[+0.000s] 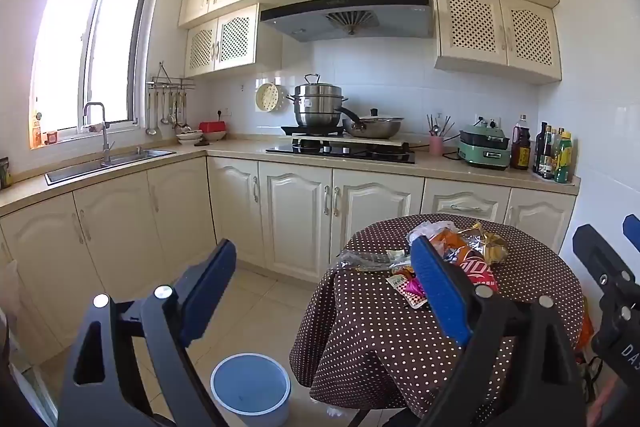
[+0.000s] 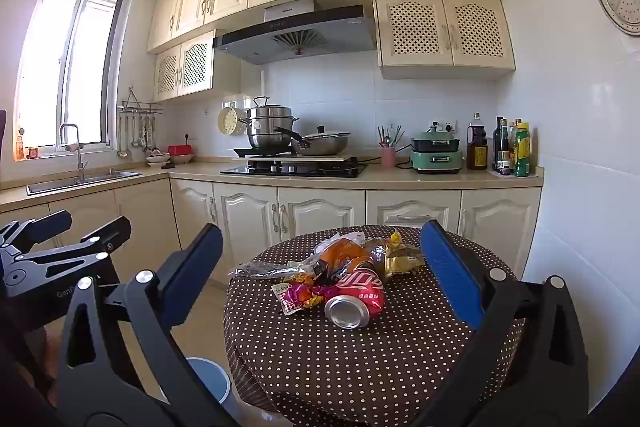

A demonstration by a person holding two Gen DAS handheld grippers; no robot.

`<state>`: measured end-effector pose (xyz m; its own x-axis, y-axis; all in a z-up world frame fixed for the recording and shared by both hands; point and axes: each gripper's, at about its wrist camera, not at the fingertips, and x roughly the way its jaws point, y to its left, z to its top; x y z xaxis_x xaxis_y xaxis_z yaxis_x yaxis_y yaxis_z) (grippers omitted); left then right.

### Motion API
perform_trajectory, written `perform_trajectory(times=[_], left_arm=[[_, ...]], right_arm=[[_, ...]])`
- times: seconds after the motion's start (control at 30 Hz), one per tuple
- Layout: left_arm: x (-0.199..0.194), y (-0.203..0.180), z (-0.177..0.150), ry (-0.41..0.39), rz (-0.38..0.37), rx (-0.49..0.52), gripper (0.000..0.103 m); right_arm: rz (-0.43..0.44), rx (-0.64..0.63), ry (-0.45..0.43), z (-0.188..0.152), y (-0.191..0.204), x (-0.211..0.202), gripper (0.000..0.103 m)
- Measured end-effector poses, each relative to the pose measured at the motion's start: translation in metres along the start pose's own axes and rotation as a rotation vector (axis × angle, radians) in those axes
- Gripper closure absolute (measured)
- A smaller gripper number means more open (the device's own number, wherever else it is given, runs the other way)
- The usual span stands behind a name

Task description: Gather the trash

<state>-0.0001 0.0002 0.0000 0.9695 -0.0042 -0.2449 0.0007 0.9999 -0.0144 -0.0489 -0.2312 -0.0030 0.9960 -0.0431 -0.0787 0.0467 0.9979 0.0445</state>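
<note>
The blue bin (image 1: 251,387) on the floor looks empty; the left gripper (image 1: 324,267) and right gripper (image 2: 320,259) hold their jaws spread, gripping nothing, the trash pile (image 2: 336,275) lying on the surface (image 2: 360,347).

Left gripper (image 1: 322,255): black angular plastic arms with triangular cutouts, round silver screw heads at the pivots, ribbed blue pads lining both jaws. Right gripper (image 2: 320,247): the same build. At nine o'clock in its view, white lettering marks the black frame.

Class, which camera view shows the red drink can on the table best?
The right wrist view: the red can lies unobstructed on its side, silver end facing the camera. In the left wrist view, only part of the red can shows behind a blue finger.
</note>
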Motion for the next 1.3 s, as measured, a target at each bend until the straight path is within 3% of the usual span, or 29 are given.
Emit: perform_trajectory(times=[1.3], left_arm=[[0.001,0.000,-0.004,0.004,0.003,0.008,0.016]], right_arm=[[0.012,0.016,0.010,-0.010,0.002,0.012,0.006]])
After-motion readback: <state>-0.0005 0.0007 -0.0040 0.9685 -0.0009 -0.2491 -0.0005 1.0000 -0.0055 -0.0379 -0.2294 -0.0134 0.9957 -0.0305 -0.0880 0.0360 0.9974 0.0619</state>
